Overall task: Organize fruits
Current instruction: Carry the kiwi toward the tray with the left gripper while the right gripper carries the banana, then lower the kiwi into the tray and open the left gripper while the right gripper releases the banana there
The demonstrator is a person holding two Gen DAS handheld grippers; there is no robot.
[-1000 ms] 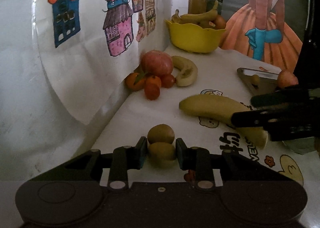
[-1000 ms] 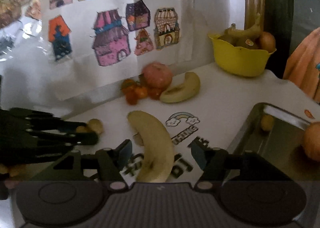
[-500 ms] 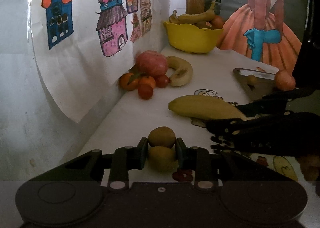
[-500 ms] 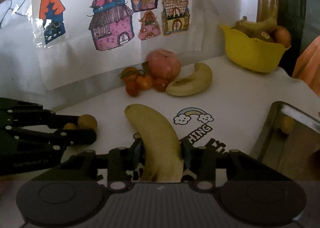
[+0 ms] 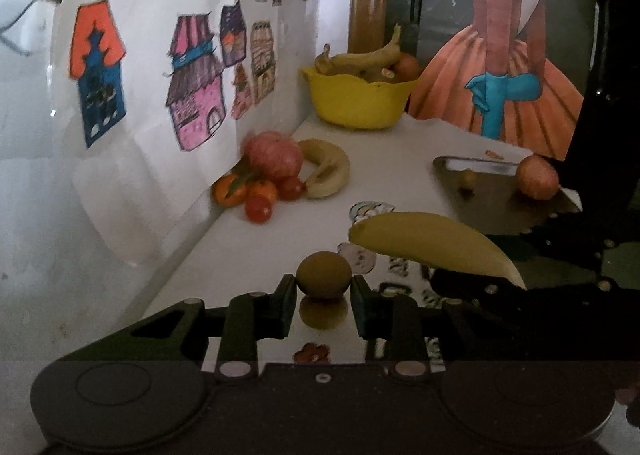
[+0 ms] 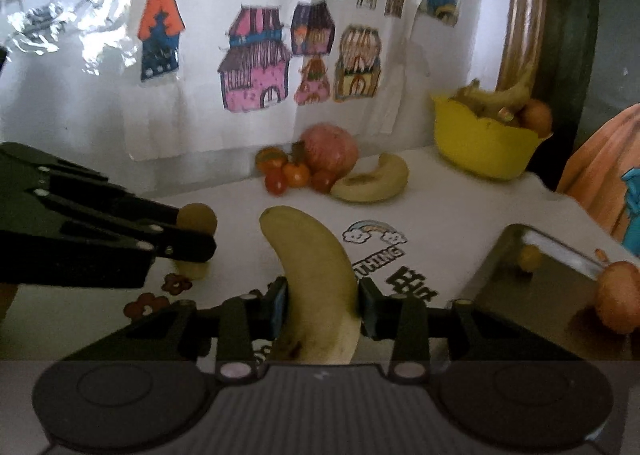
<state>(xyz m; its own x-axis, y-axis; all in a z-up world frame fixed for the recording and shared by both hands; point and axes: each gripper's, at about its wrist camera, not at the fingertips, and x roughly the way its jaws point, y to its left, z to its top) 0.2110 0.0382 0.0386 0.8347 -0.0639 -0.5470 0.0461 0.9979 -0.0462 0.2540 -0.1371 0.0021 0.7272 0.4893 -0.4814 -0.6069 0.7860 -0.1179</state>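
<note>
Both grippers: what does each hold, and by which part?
Left gripper pinches a small round brown fruit by its sides. Right gripper, jaws just closed, clamps the banana near its lower end.

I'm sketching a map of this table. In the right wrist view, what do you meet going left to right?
Left gripper holding a small brown fruit → banana in the right gripper → yellow bowl → metal tray → peach in the tray.
</note>
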